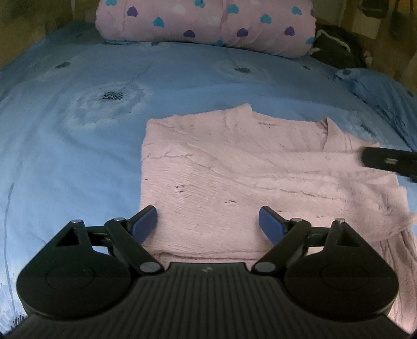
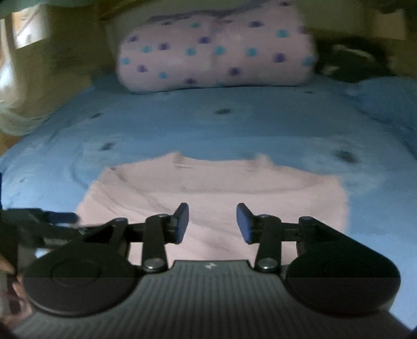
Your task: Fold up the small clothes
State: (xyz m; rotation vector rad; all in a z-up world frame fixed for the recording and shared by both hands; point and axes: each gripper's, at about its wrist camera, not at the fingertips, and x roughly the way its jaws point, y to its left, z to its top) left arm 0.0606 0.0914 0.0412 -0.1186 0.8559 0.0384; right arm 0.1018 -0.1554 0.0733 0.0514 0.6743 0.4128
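A pale pink small garment [image 1: 234, 169] lies spread flat on the blue bedsheet [image 1: 78, 130], with a folded edge along its near side. My left gripper [image 1: 208, 221] hovers over the garment's near left part, jaws wide open and nothing between the blue pads. In the right wrist view, which is blurred, my right gripper [image 2: 212, 221] hangs above the same garment [image 2: 182, 182] with its jaws apart and empty. One finger of the right gripper [image 1: 388, 161] shows over the garment's right side. The left gripper [image 2: 47, 221] appears at the left edge.
A pink pillow with blue and purple hearts [image 1: 208, 23] lies at the head of the bed [image 2: 234, 125]. A dark bundle [image 1: 336, 49] sits to the right of the pillow. Blue bedding is bunched at the far right [image 1: 378, 86]. A hand [image 2: 10, 286] shows at the lower left.
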